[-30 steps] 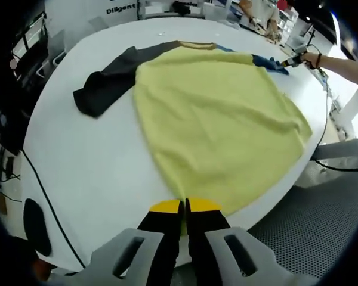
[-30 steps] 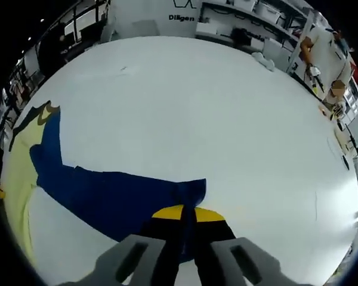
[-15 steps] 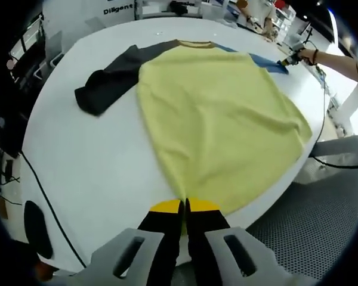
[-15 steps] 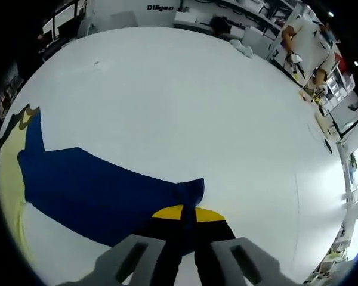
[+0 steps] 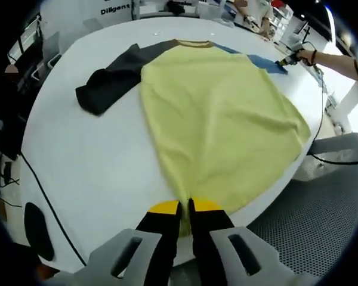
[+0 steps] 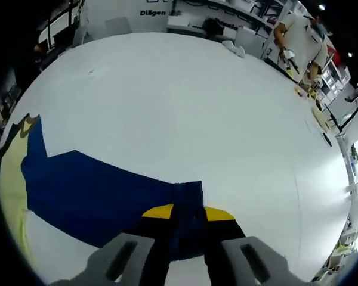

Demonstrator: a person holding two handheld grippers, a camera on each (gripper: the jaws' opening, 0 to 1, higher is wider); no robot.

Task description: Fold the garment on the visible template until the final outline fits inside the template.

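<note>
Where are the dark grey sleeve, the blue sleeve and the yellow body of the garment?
Dark grey sleeve (image 5: 110, 83), left gripper view: mid-sleeve.
Blue sleeve (image 6: 101, 193), right gripper view: middle of its length.
Yellow garment body (image 5: 218, 119), left gripper view: centre of the front.

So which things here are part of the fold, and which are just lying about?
Job:
- garment
- blue sleeve
- dark sleeve
- left gripper
- right gripper
- white table

Lying about:
- black cable
- background shelves
</note>
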